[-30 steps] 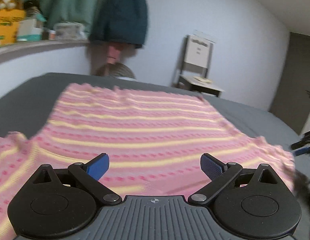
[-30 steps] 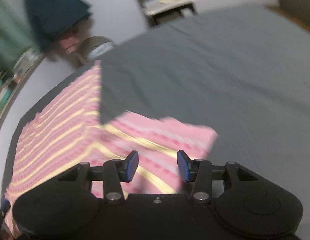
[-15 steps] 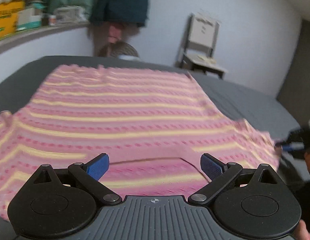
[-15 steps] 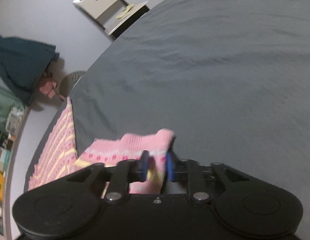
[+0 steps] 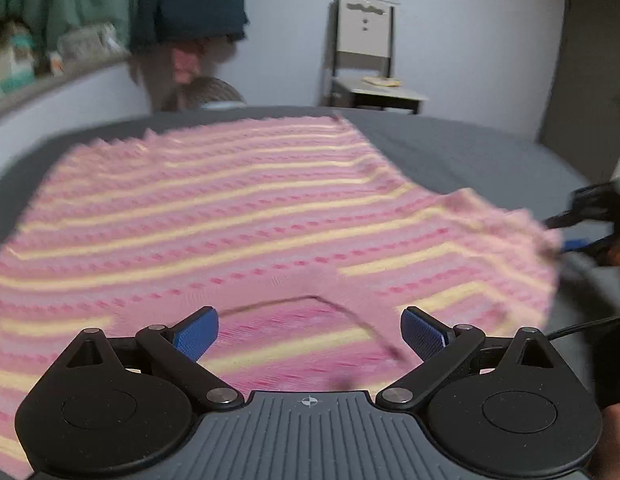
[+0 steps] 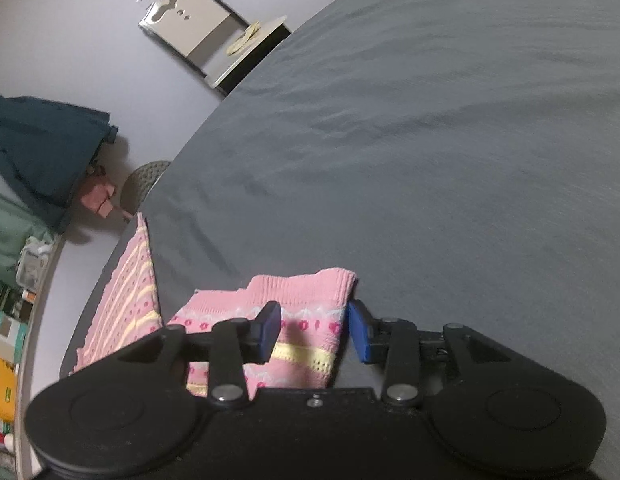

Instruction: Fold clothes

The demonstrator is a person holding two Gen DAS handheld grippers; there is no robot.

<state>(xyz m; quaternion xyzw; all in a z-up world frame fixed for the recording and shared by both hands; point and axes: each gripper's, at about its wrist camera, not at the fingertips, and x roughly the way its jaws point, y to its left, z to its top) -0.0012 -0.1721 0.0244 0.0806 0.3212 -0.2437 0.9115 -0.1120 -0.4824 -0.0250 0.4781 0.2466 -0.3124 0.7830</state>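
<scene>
A pink sweater (image 5: 249, 208) with yellow stripes lies spread flat on the grey bed sheet (image 6: 430, 140). My left gripper (image 5: 310, 332) hovers open over its neckline (image 5: 310, 300), with nothing between the pads. The right sleeve (image 6: 305, 292) lies stretched out on the sheet, its ribbed cuff pointing away from me. My right gripper (image 6: 314, 332) straddles that sleeve; its jaws are opening and the pads stand clear of the knit. The left wrist view shows the right gripper (image 5: 558, 234) at the sleeve's end, by the frame's right edge.
A chair (image 5: 366, 60) stands against the far wall beyond the bed. A dark blue garment (image 5: 189, 0) hangs at the back left above a fan (image 5: 205, 92). A shelf with boxes (image 6: 5, 344) runs along the left wall. Bare sheet stretches to the right.
The right gripper shut on the sleeve's cuff half a second ago and has since parted its jaws, leaving the sleeve flat. The left gripper slid along the sweater until the neckline appeared between its fingers.
</scene>
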